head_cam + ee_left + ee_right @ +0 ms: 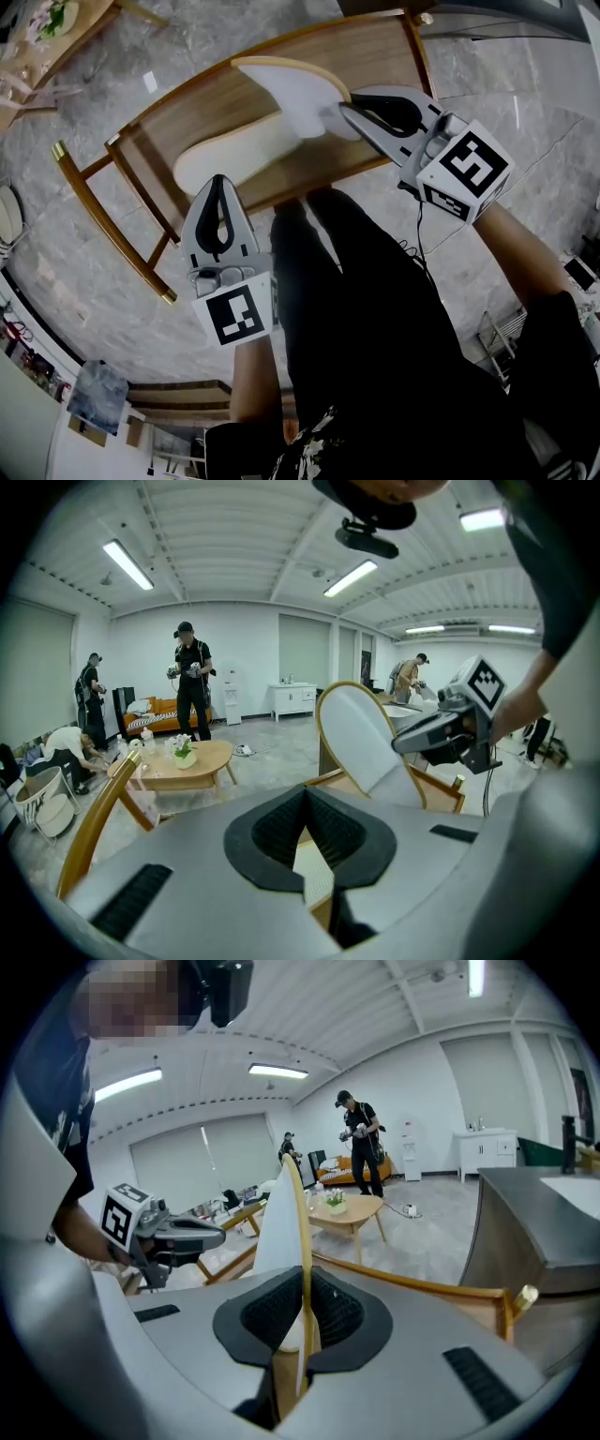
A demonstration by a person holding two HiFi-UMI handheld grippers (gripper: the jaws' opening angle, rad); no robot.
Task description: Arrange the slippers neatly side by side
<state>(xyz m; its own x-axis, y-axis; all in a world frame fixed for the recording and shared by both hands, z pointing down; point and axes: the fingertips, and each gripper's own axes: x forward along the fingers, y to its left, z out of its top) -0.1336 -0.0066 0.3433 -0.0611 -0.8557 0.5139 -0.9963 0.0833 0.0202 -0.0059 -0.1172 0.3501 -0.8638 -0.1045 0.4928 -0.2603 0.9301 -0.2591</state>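
One white slipper point(234, 155) lies flat on the wooden table point(187, 112). The second white slipper point(295, 89), with a tan sole rim, is lifted above the table's far side and tilted up. My right gripper point(347, 110) is shut on its edge. In the right gripper view the slipper point(281, 1222) stands edge-on between the jaws of the right gripper point(305, 1279). My left gripper point(219, 183) hovers at the table's near edge, just in front of the lying slipper, shut and empty. The left gripper view shows the lifted slipper point(361, 738) and the right gripper point(436, 735) beyond the left gripper point(305, 799).
The person's black-trousered legs point(375, 309) stand against the table's near side. A low coffee table point(183, 761) with a flower pot sits farther off, with people standing behind it. A steel counter point(539, 1232) lies to the right. The floor is grey marble point(84, 272).
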